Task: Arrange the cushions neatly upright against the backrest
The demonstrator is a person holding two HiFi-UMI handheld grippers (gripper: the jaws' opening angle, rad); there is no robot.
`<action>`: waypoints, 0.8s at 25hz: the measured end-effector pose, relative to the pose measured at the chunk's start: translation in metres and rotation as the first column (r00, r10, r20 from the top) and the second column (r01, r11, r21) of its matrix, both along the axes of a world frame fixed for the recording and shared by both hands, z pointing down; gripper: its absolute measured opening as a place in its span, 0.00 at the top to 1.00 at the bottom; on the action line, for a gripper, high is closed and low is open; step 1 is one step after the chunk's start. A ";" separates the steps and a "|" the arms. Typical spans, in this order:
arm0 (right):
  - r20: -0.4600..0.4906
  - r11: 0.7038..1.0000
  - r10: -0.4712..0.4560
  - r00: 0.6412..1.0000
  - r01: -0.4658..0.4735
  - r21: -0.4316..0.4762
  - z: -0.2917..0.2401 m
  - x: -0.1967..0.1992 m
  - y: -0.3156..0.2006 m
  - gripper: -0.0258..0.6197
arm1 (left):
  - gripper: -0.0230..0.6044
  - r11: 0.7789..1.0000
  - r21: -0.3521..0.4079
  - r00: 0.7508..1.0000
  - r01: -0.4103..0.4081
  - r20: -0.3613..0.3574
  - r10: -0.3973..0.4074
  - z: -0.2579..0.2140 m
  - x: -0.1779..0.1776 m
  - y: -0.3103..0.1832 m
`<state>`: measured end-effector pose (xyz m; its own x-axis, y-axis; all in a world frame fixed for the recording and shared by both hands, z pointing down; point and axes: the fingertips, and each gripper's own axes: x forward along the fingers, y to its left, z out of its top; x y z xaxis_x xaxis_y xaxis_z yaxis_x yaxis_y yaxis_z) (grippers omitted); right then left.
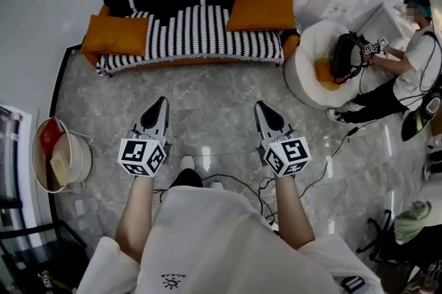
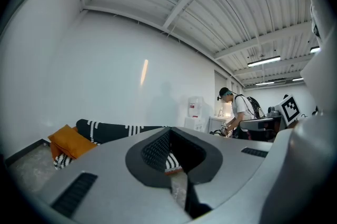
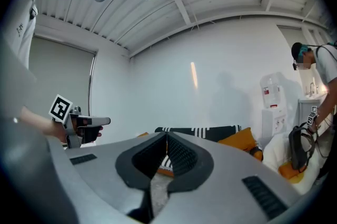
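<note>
A sofa (image 1: 197,30) under a black-and-white striped cover stands at the far side of the marble floor. One orange cushion (image 1: 116,34) lies at its left end, and another orange cushion (image 1: 260,12) rests near the backrest at its right end. My left gripper (image 1: 160,103) and right gripper (image 1: 262,107) hover side by side over the floor, well short of the sofa, both shut and empty. The left gripper view looks past the shut left gripper (image 2: 167,131) to the left cushion (image 2: 71,140). The right gripper view shows the right gripper (image 3: 167,136) and the right cushion (image 3: 239,140).
A white beanbag (image 1: 307,68) right of the sofa holds a black backpack (image 1: 345,54) and something orange. A person (image 1: 414,58) sits beside it. A round basket (image 1: 59,154) stands at the left, a black chair (image 1: 27,251) nearer. Cables (image 1: 242,182) run across the floor by my feet.
</note>
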<state>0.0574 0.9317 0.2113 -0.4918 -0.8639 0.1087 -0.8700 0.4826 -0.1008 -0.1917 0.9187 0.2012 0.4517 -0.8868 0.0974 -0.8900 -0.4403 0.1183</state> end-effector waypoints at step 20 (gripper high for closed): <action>-0.033 0.988 0.145 0.989 -0.146 -0.045 0.008 -0.026 -0.176 0.92 | 0.93 0.975 -0.058 0.977 -0.215 -0.027 0.214 0.030 0.022 -0.209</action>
<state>0.0311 0.7553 0.2198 -0.3571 -0.9197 0.1634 -0.9336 0.3459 -0.0932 -0.1702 0.7097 0.2312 0.6330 -0.7620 0.1367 -0.7729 -0.6120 0.1676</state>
